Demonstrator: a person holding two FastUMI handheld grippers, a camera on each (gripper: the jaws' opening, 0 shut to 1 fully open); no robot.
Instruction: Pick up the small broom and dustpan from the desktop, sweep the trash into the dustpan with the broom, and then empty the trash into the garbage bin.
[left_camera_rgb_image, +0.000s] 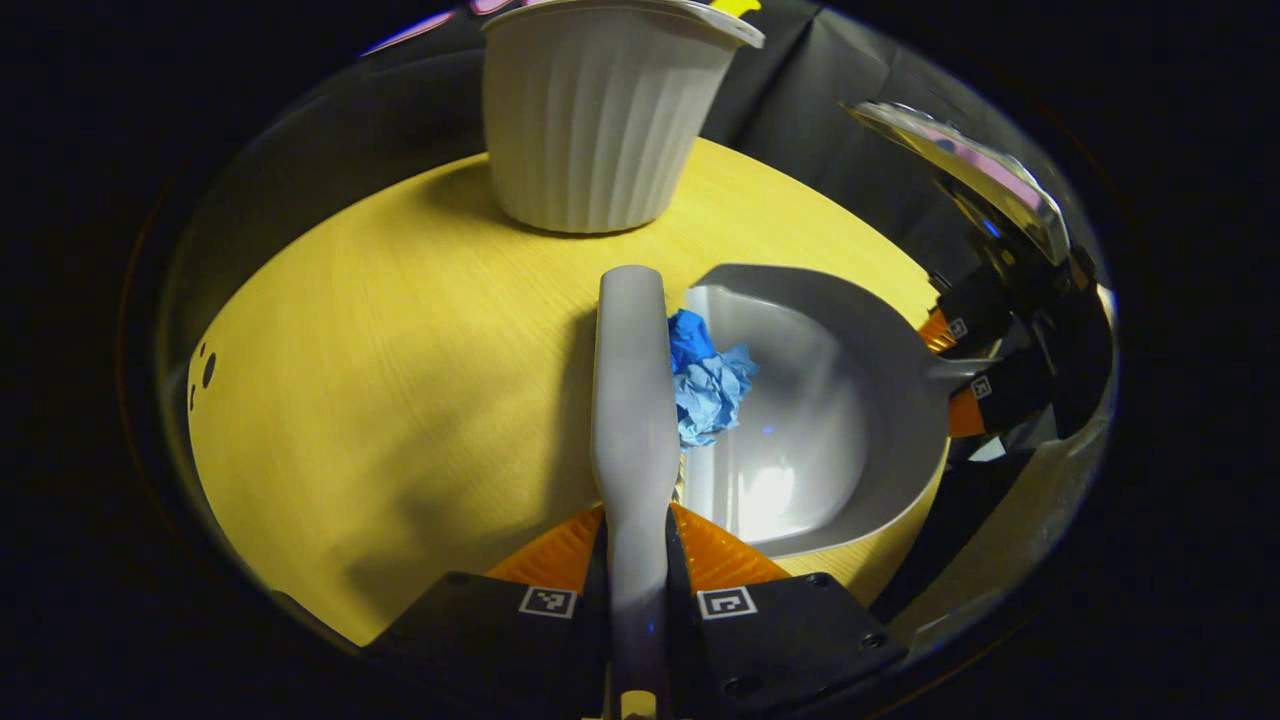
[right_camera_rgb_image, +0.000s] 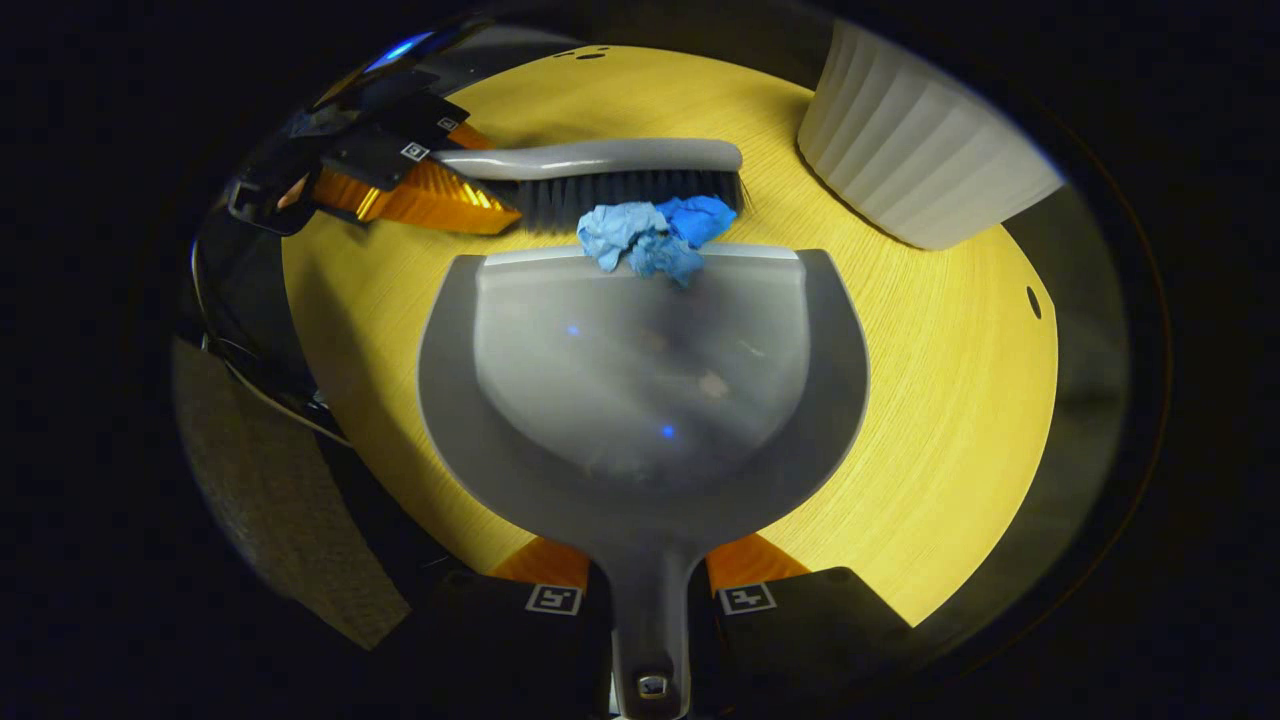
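A ribbed white bin stood behind the dustpan. The left gripper clamped the broom; the right gripper clamped the dustpan's handle. Crumpled blue paper lay at its lip.

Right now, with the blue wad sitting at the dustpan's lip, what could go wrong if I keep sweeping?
The blue paper wad sits on the front lip of the dustpan, not inside; lifting now could drop it back on the table.
The broom presses the wad from behind; a hard stroke could flick it sideways off the lip.
The white bin stands close; a wide swing might knock it.
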